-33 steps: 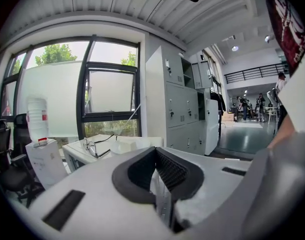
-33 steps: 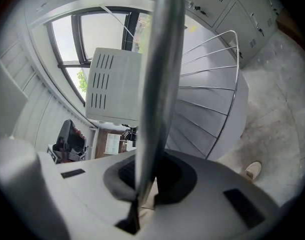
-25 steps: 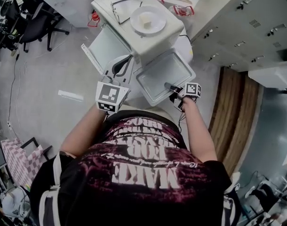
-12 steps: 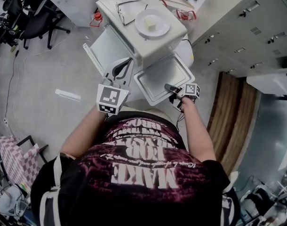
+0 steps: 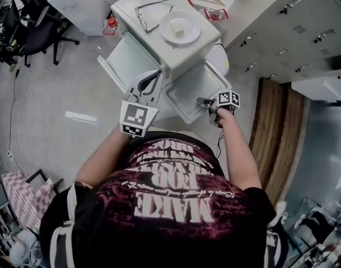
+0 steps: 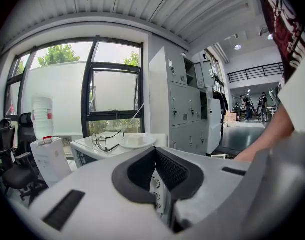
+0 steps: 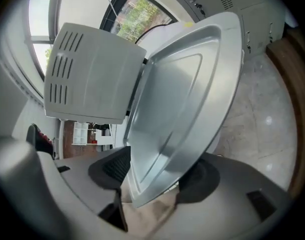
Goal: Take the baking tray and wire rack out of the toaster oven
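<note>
On the right gripper [image 7: 157, 176] the jaws have just been spread apart, with the baking tray [image 5: 194, 87] rim left loose between them. Probably it's being let go, since it's laid on the table [image 5: 219, 53] right of the toaster oven [image 5: 159, 38]. The left gripper [image 6: 155, 156] is held pinched together, empty.

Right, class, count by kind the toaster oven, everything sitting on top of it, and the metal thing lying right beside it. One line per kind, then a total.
toaster oven: 1
glasses: 1
plate: 1
pale food piece on the plate: 1
baking tray: 1
Total: 5
</note>
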`<state>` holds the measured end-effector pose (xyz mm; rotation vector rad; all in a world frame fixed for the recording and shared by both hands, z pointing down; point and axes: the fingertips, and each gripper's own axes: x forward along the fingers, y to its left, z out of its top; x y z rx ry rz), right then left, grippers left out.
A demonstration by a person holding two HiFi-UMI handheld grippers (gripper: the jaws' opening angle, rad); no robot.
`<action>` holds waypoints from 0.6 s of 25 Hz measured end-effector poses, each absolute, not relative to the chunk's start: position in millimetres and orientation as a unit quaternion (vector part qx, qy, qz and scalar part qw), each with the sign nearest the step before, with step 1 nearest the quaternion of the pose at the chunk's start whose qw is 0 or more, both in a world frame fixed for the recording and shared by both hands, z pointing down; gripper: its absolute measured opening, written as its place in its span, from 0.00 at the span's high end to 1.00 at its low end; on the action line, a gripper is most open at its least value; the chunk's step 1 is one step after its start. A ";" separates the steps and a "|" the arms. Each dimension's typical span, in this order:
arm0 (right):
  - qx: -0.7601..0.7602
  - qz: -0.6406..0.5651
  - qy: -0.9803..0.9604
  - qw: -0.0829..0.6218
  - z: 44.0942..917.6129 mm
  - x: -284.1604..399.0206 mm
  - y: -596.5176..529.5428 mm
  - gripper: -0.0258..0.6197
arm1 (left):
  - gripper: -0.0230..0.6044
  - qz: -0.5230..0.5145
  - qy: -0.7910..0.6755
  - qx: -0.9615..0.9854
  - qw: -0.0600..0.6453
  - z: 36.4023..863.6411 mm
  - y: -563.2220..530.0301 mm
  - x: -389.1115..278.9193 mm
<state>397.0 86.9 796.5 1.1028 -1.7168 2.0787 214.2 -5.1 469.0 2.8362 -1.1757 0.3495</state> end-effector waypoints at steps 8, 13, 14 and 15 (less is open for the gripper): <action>0.424 0.686 -0.538 0.244 802.9 411.3 108.9 0.45 | 0.96 0.117 -0.327 0.938 0.015 454.0 -25.6 211.6; 0.483 0.666 -0.513 0.244 796.4 417.4 109.3 0.43 | 0.96 0.117 -0.280 0.953 0.012 446.1 -48.1 207.7; 0.498 0.659 -0.510 0.243 792.9 418.1 107.6 0.43 | 0.96 0.117 -0.269 0.956 0.012 444.9 -53.2 207.0; 0.513 0.648 -0.508 0.242 788.2 417.9 105.4 0.43 | 0.96 0.116 -0.259 0.959 0.012 443.8 -58.5 206.4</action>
